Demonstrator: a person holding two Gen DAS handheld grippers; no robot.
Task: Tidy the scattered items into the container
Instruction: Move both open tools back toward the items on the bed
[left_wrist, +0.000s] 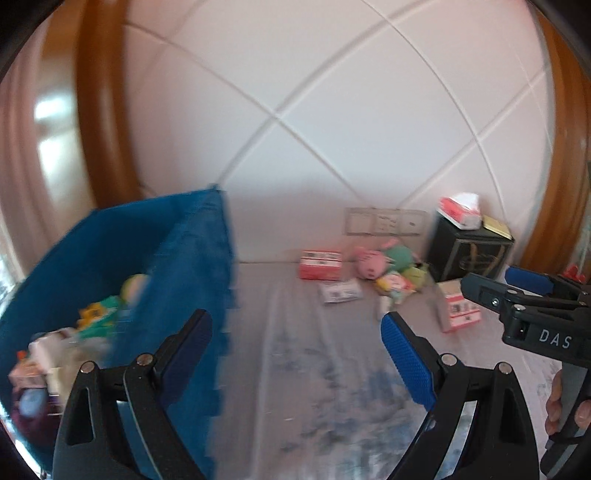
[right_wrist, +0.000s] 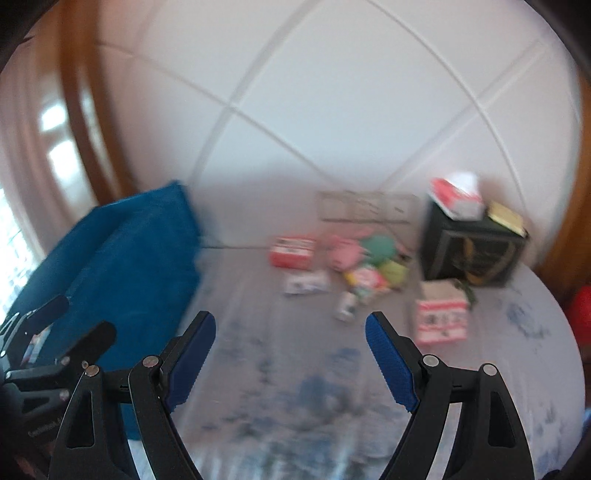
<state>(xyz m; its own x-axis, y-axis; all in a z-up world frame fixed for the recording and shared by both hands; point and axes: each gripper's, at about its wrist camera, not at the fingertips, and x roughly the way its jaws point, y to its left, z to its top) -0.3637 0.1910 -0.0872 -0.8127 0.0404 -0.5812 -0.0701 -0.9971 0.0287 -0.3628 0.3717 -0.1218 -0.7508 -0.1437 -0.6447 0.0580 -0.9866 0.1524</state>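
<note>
Blue bin (left_wrist: 177, 258) is waiting left; both tools (left_wrist: 295, 332) (right_wrist: 290, 332), gaping empty, should be approaching the pink box (right_wrist: 441, 319) squarely.

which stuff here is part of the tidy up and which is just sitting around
Part of the job:
- blue fabric bin, already holding some items
- pink boxes
- plush toys pile
- flat white packet
- left gripper and right gripper, both open and empty

Likely just lying about:
- black box with a tissue pack on top
- wall sockets
- patterned sheet
</note>
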